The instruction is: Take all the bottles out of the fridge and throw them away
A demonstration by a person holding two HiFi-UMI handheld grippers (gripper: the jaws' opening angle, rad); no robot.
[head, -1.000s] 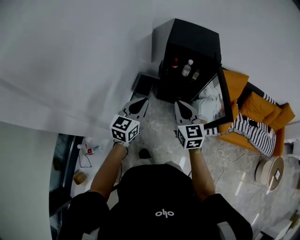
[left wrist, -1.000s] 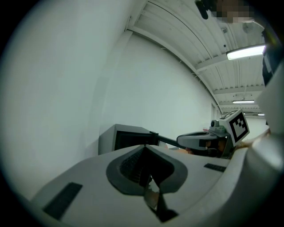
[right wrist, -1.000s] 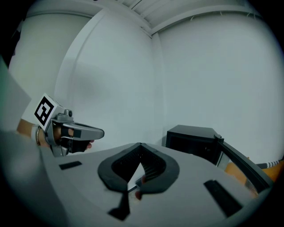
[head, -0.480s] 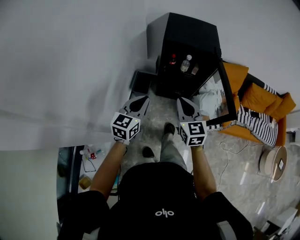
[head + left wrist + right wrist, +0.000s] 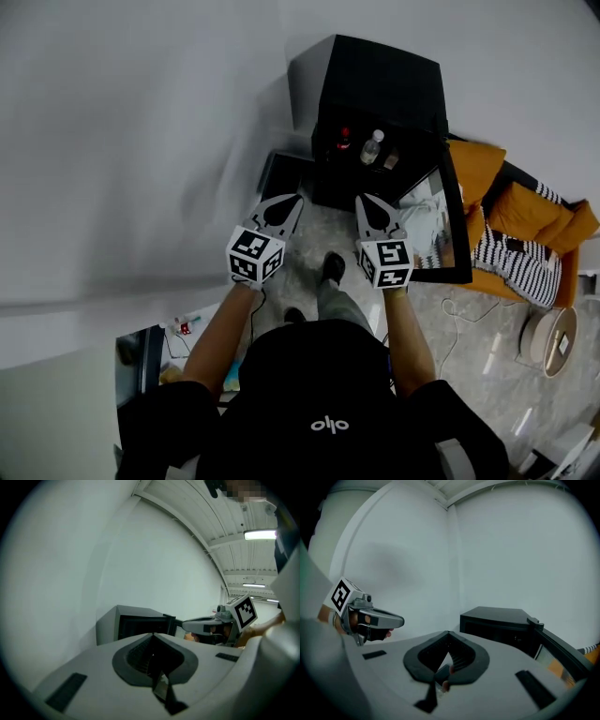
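A small black fridge (image 5: 375, 94) stands on the floor against the white wall, its glass door (image 5: 441, 225) swung open to the right. Inside I see a red-capped bottle (image 5: 344, 139), a clear bottle (image 5: 372, 147) and a third small bottle (image 5: 391, 159). My left gripper (image 5: 292, 199) and right gripper (image 5: 366, 200) are held side by side, pointing at the fridge and still short of it. Both are shut with nothing between the jaws. The left gripper view shows its closed jaws (image 5: 152, 635) with the fridge (image 5: 136, 625) beyond. The right gripper (image 5: 448, 632) faces the fridge (image 5: 497, 620).
An orange sofa (image 5: 487, 169) with a striped cushion (image 5: 520, 267) stands right of the open door. A dark flat box (image 5: 281, 173) lies left of the fridge. A cable (image 5: 459, 309) trails over the floor and a round stool (image 5: 548, 339) sits far right.
Both grippers have moved forward towards the fridge as the person stepped closer; a foot now shows between the arms. Both jaws stay shut.
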